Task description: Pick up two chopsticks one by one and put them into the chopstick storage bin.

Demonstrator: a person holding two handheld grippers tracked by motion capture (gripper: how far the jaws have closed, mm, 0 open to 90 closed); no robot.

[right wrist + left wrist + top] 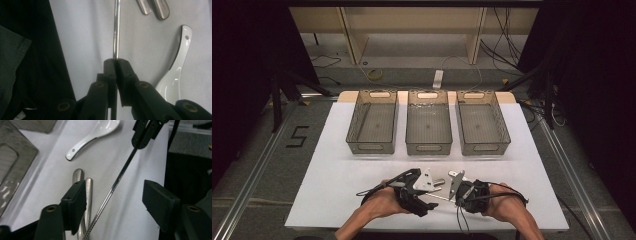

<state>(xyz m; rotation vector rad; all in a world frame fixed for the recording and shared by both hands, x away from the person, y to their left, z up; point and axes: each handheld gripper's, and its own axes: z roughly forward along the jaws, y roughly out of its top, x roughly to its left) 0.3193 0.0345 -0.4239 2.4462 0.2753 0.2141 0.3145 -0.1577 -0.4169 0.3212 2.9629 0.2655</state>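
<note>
A thin metal chopstick (pixel 116 30) sticks straight out from my right gripper (pixel 116 62), whose jaws are shut on its end. In the left gripper view the same chopstick (pixel 122 172) runs slantwise between the pads of my left gripper (pixel 113 192). Those pads stand apart on either side and do not touch it. In the high view the left gripper (pixel 434 192) and right gripper (pixel 454 197) face each other near the table's front edge.
A white ceramic spoon (pixel 92 135) and two metal handles (pixel 88 192) lie on the white table cover (pixel 337 175) beside the chopstick. Three grey mesh baskets (pixel 373 145), (pixel 428 147), (pixel 484 146) stand in a row farther back.
</note>
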